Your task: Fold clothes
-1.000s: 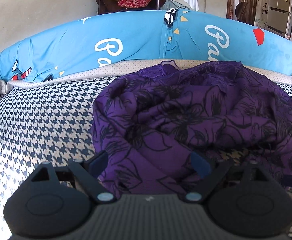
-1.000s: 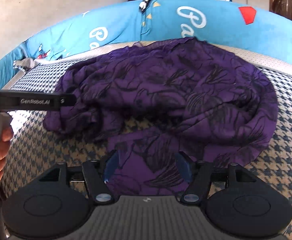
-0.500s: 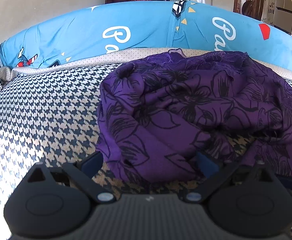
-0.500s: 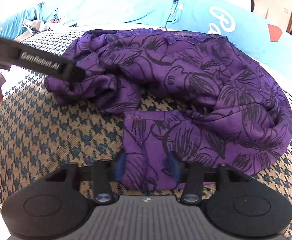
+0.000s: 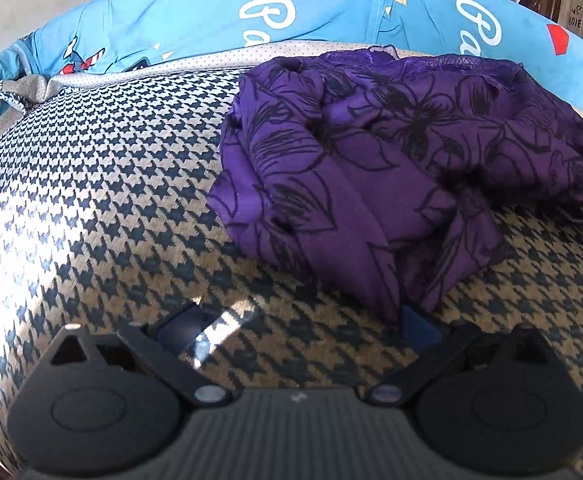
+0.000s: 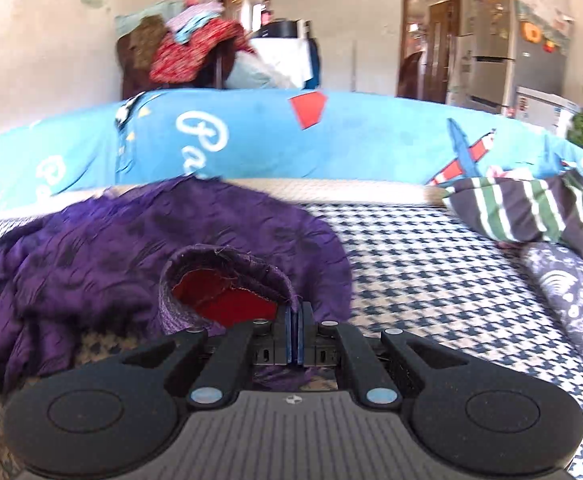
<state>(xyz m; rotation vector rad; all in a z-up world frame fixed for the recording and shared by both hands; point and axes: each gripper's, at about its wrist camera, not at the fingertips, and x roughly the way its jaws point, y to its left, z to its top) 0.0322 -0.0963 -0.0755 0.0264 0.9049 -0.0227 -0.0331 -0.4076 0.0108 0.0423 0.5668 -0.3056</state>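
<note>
Houndstooth upholstery [image 5: 103,200] in dark blue and cream covers the seat where the work takes place, backed by a long blue printed cushion [image 5: 195,16] running across the far edge. On the left wrist camera, a crumpled purple garment [image 5: 371,168] with black flower outlines lies heaped toward 1 o'clock, its near corner trailing down to touch the right blue pad of the left gripper [image 5: 299,328], whose jaws stand spread wide over bare fabric with nothing between them. On the right wrist camera, the right gripper [image 6: 294,334] has its blue pads pressed together, pinching a hemmed edge of the same garment at centre; the cloth curls up just to 11 o'clock of the pads, showing a red patch inside the fold. A striped cloth [image 6: 531,208] and a patterned grey one [image 6: 571,296] lie at 3 o'clock. Behind the cushion, at 12 o'clock, sits a pile of clothes [image 6: 187,48]; a refrigerator [image 6: 515,52] stands at 2 o'clock.
</note>
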